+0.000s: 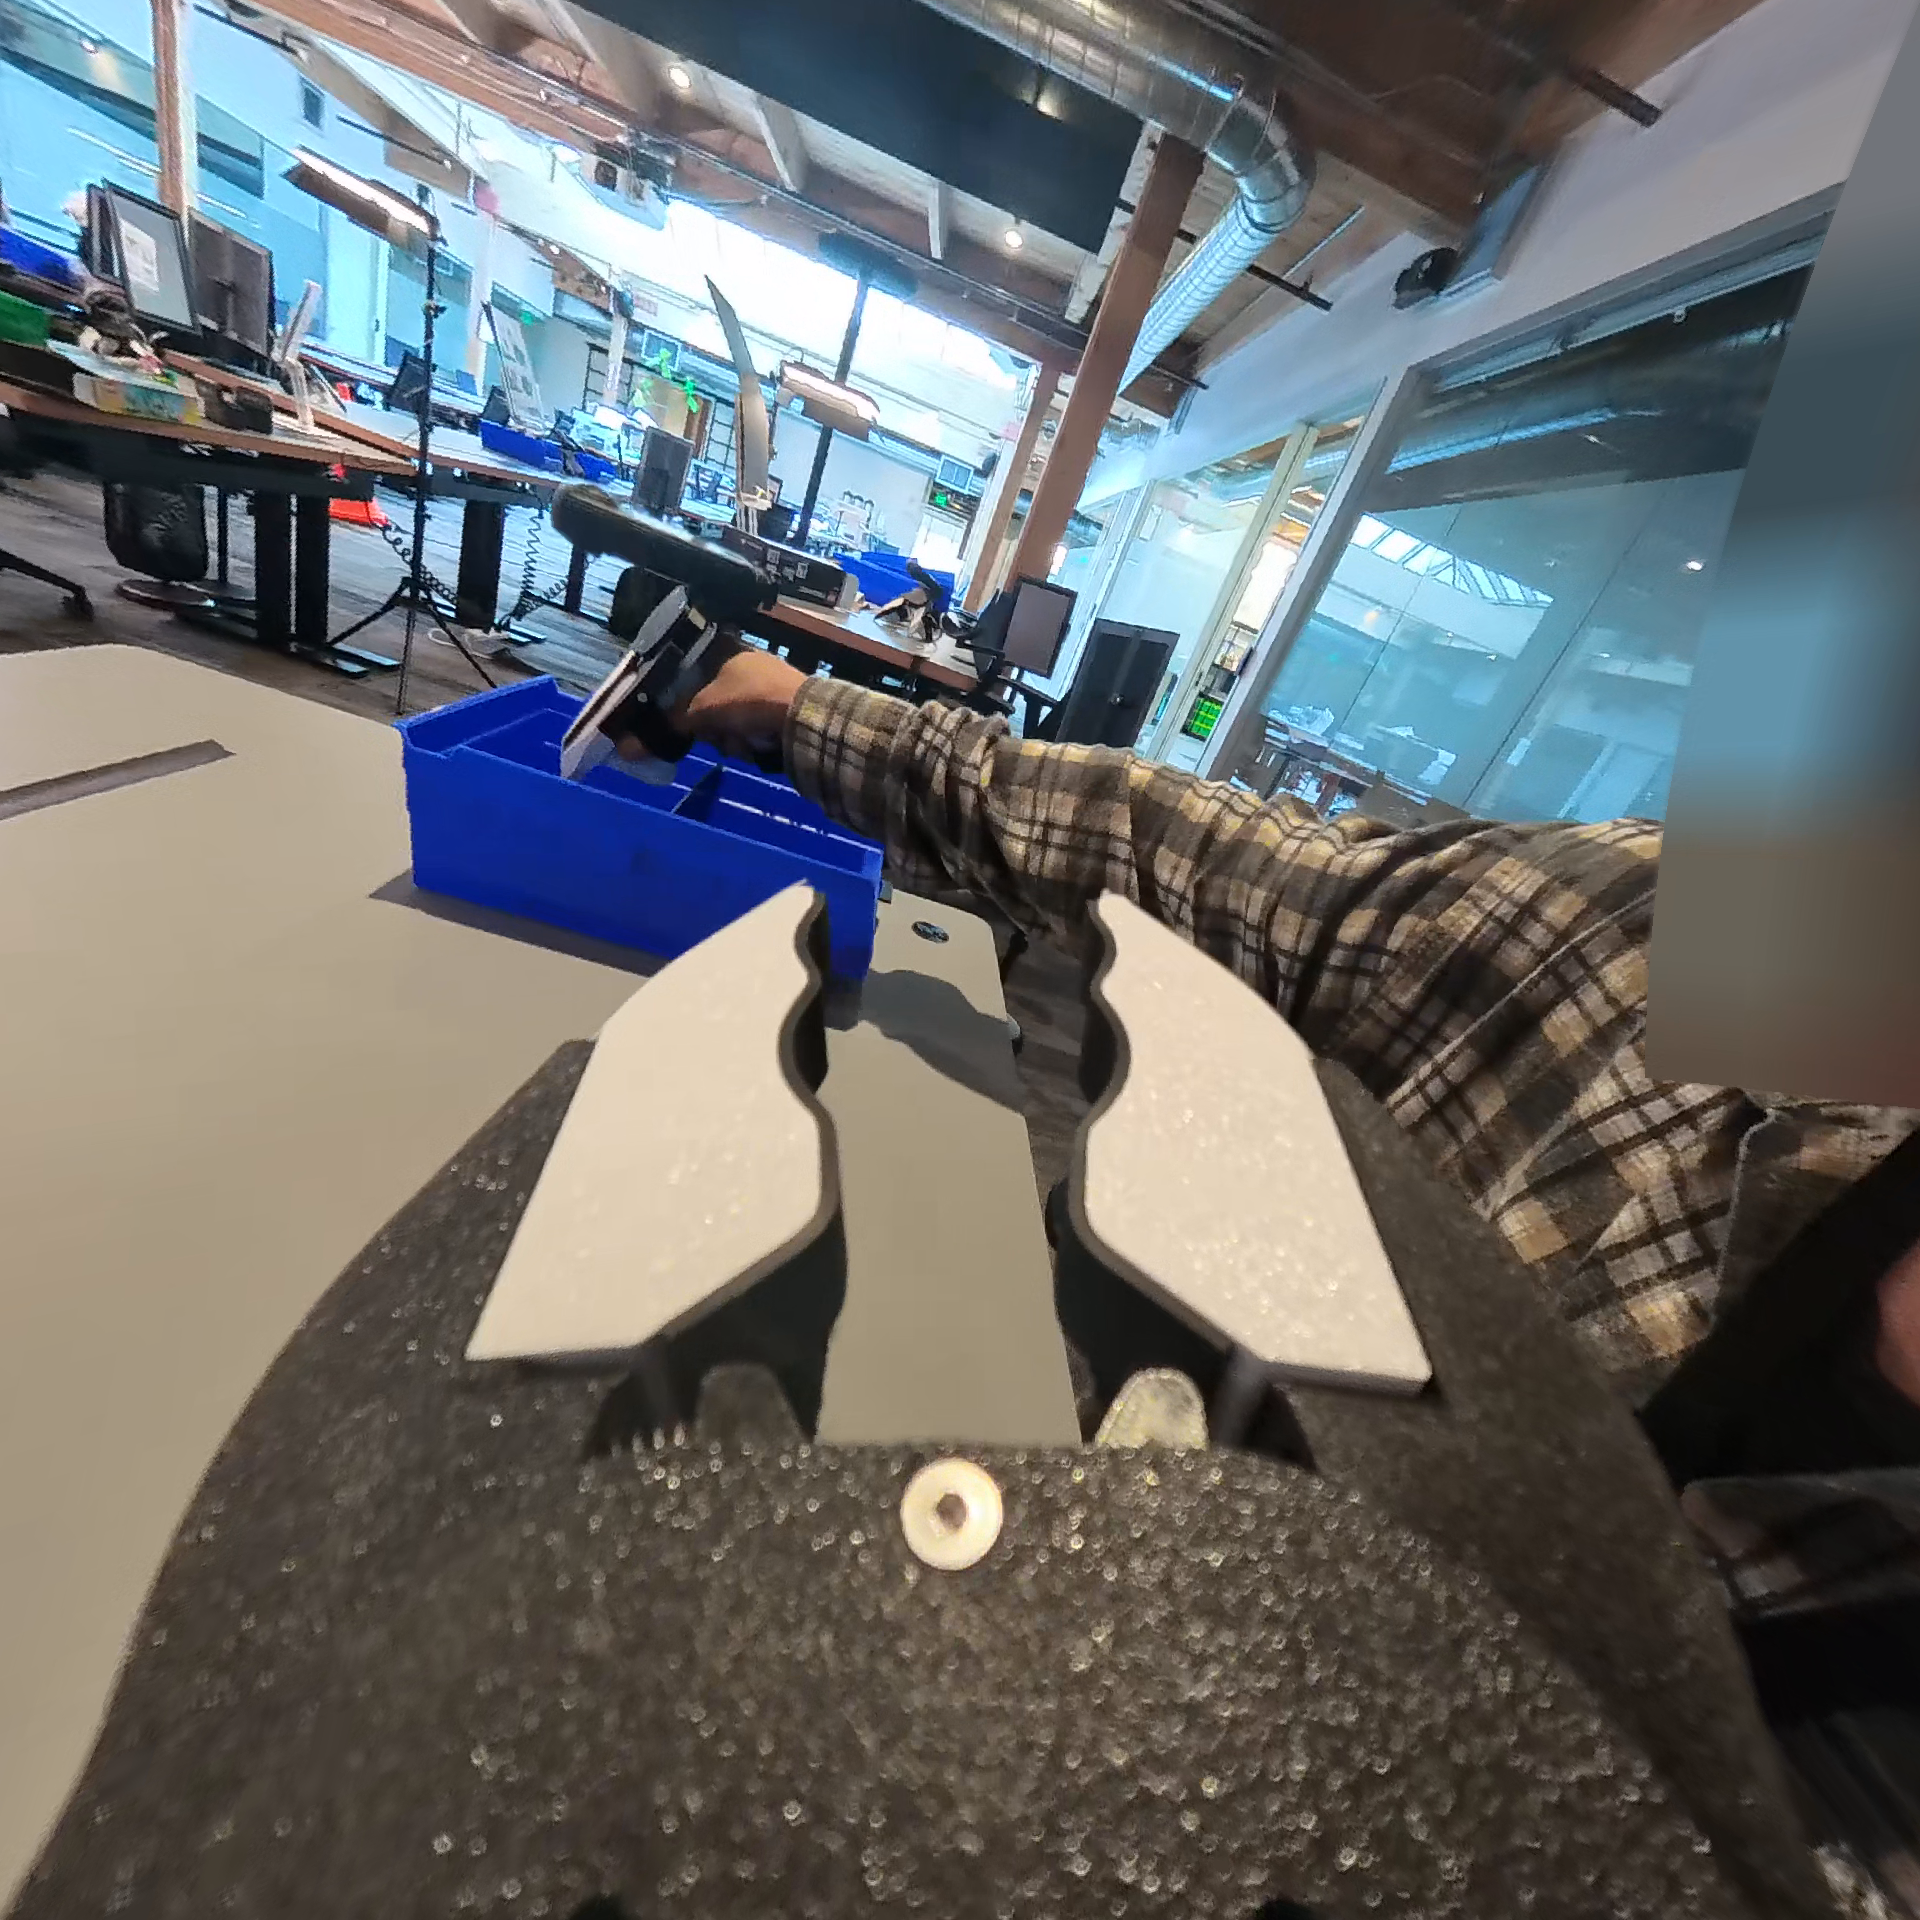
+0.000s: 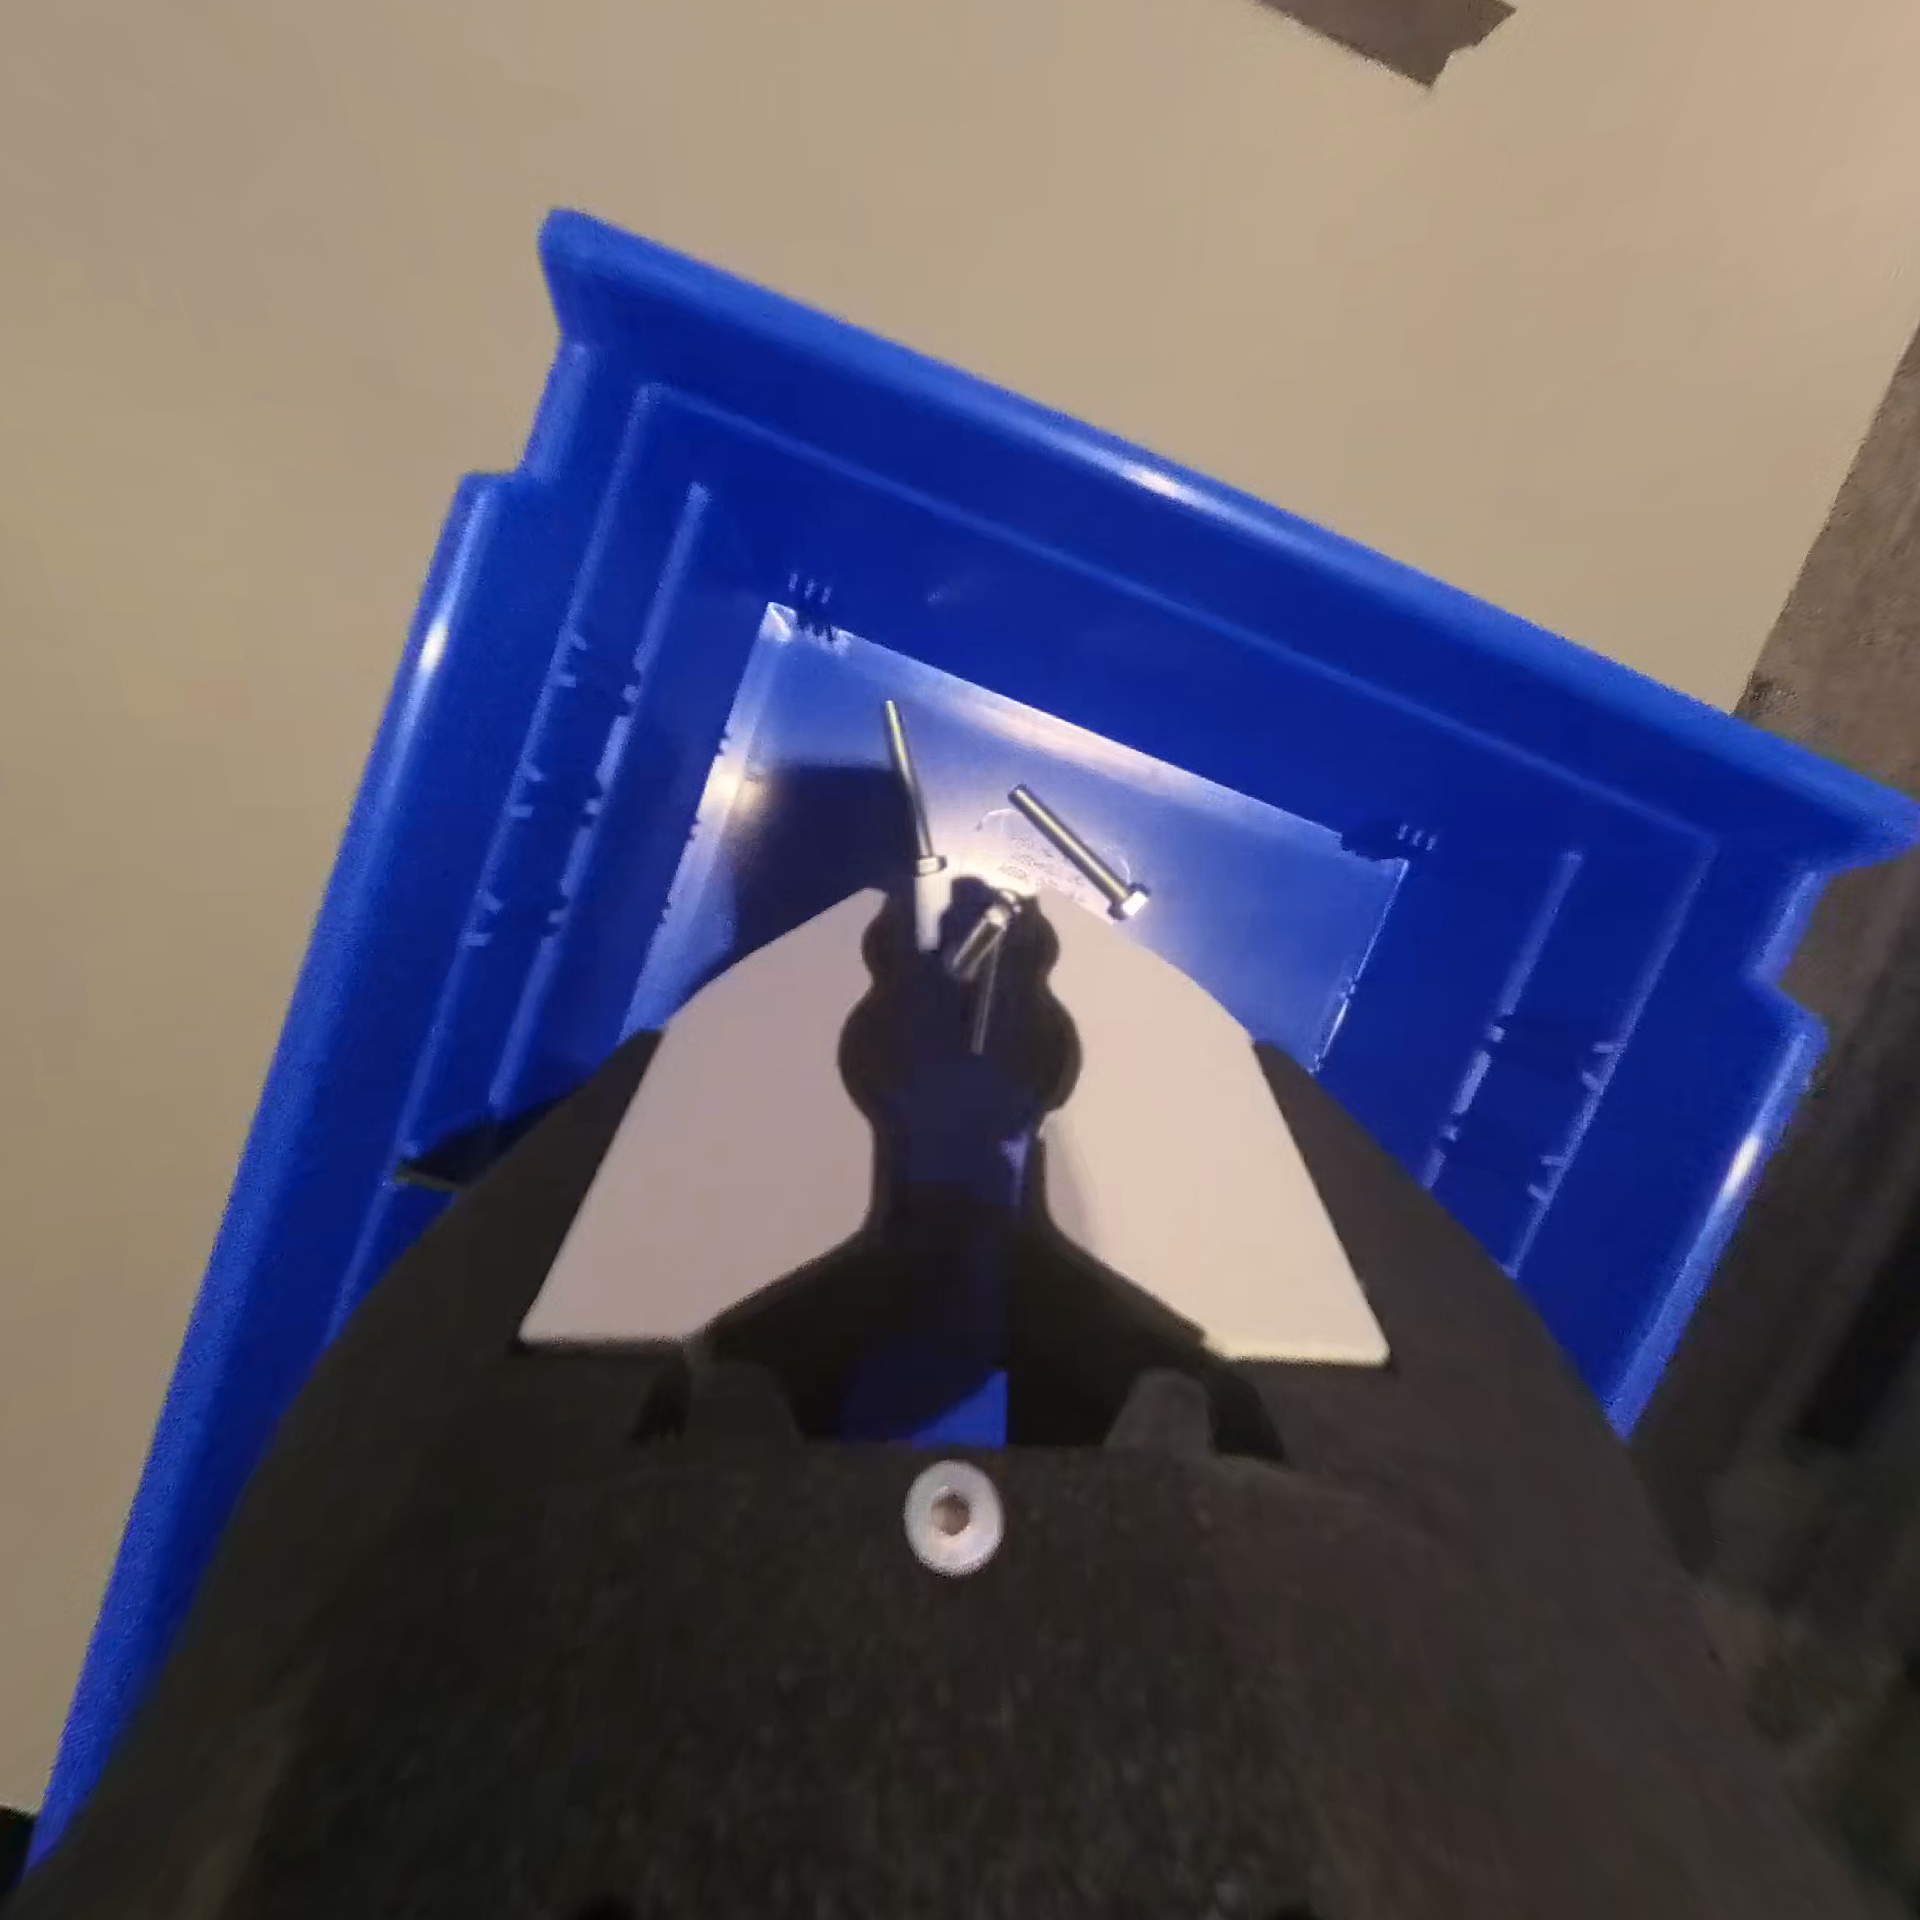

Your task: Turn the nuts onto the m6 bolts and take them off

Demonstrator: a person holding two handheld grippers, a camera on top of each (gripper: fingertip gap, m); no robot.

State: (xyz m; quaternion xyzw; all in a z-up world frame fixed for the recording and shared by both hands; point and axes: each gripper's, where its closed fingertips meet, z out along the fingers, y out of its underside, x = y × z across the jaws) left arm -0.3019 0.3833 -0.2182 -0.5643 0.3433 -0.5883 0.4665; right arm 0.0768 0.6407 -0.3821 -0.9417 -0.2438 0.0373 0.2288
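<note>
My right gripper point(image 2: 956, 920) hangs inside the blue bin point(image 2: 1143, 499), low over its floor. Its jaws stand apart. A silver bolt point(image 2: 980, 951) lies tilted in the gap between the fingertips, and neither pad presses on it. Two more bolts lie on the bin floor just ahead, one point(image 2: 906, 790) on the left and one point(image 2: 1075, 847) on the right. My left gripper point(image 1: 956, 914) is open and empty above the grey table point(image 1: 208, 987), short of the bin point(image 1: 623, 862). In the left wrist view the right gripper point(image 1: 623, 717) dips into the bin. No nuts are in view.
The bin has inner dividers point(image 1: 696, 800) and stands near the table's far edge. A plaid sleeve point(image 1: 1247, 883) reaches across from the right. A dark strip point(image 1: 114, 774) marks the table at the left. Desks and a tripod stand beyond the table.
</note>
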